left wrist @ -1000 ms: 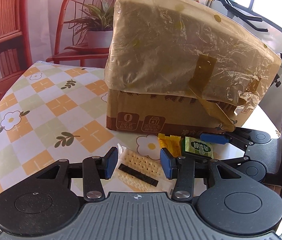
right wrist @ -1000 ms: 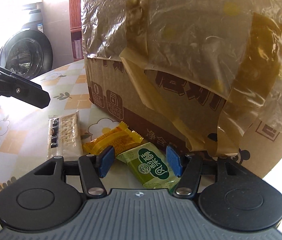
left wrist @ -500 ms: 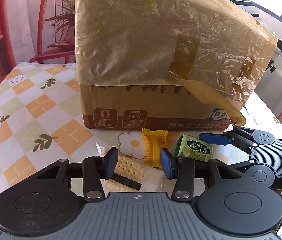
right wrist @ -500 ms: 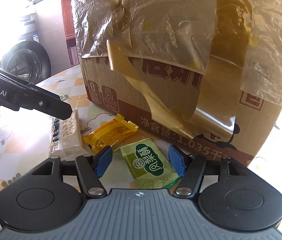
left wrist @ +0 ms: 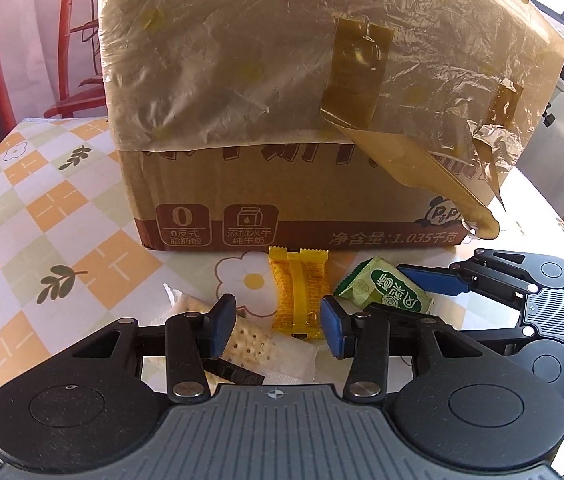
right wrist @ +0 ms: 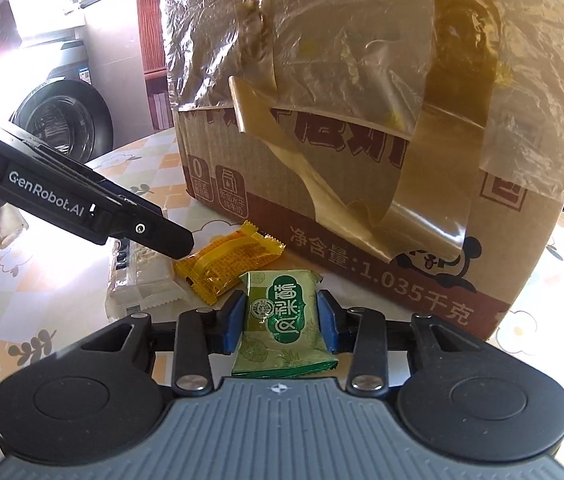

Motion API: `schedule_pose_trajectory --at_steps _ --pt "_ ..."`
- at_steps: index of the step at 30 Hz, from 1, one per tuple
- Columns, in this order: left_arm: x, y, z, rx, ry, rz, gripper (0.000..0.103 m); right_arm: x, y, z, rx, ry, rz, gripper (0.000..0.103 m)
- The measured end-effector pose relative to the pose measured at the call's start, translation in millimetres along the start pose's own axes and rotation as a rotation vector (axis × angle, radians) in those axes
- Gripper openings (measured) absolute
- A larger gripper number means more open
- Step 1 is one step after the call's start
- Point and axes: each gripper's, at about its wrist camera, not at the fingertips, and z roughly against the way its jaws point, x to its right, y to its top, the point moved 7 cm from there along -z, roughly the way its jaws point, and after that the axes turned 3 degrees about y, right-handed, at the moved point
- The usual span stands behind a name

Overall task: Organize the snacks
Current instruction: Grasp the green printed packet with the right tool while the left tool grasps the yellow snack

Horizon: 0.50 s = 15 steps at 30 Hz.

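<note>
Barely started, I'd say: the right gripper (right wrist: 281,322) is closing on the green snack (right wrist: 282,320) at lower center, pads touching its sides. The left gripper (left wrist: 277,326) hangs spread over the crackers (left wrist: 249,344). The yellow snack (left wrist: 297,292) lies untouched by the box (left wrist: 302,184).

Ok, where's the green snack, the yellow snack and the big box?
green snack (right wrist: 282,316), right wrist view, on the middle of the wrapper, between the closing blue pads.
yellow snack (left wrist: 297,292), left wrist view, on the middle of its wrapper.
big box (left wrist: 322,204), left wrist view, on its bare cardboard front.
</note>
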Motion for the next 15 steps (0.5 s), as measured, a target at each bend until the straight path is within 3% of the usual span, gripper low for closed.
schedule_pose_trajectory --at_steps 10,15 --pt "22 -4 -22 0.000 -0.009 -0.034 0.049 7 3 15 0.081 -0.048 -0.030 0.040" --pt "24 -3 -36 -0.002 0.047 -0.012 0.049 10 2 15 0.069 -0.059 -0.036 0.040"
